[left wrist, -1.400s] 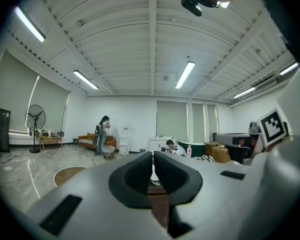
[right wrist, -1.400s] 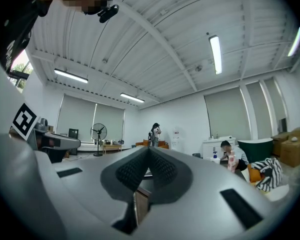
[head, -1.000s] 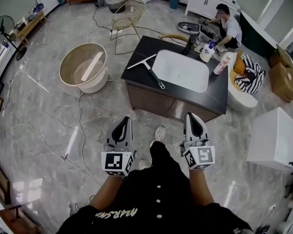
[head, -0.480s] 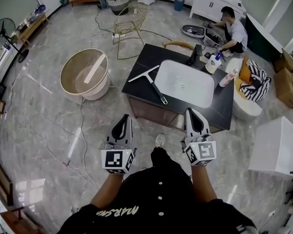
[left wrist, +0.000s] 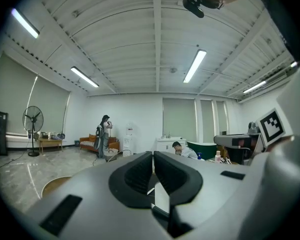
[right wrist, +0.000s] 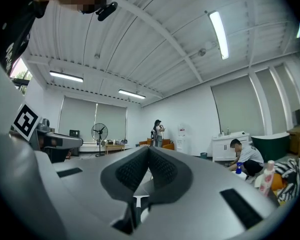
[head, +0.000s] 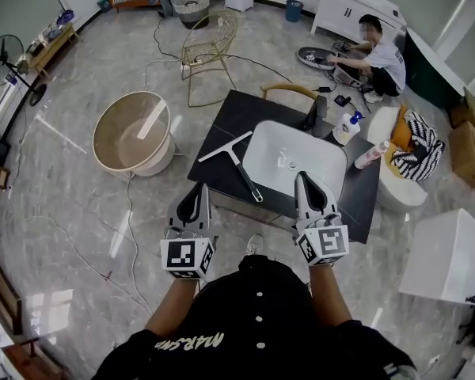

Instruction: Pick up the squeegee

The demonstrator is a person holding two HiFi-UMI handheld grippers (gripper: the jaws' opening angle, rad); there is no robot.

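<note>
Left claw and right claw are closed, empty. The squeegee with pale blade and black handle lies flat on the dark tabletop, beside the white basin. Probably light, stiff; grip the slim handle mid-length.

From the head we look steeply down on the counter, while both gripper cameras face level along their fingers, sharing the distant crouching person.
</note>
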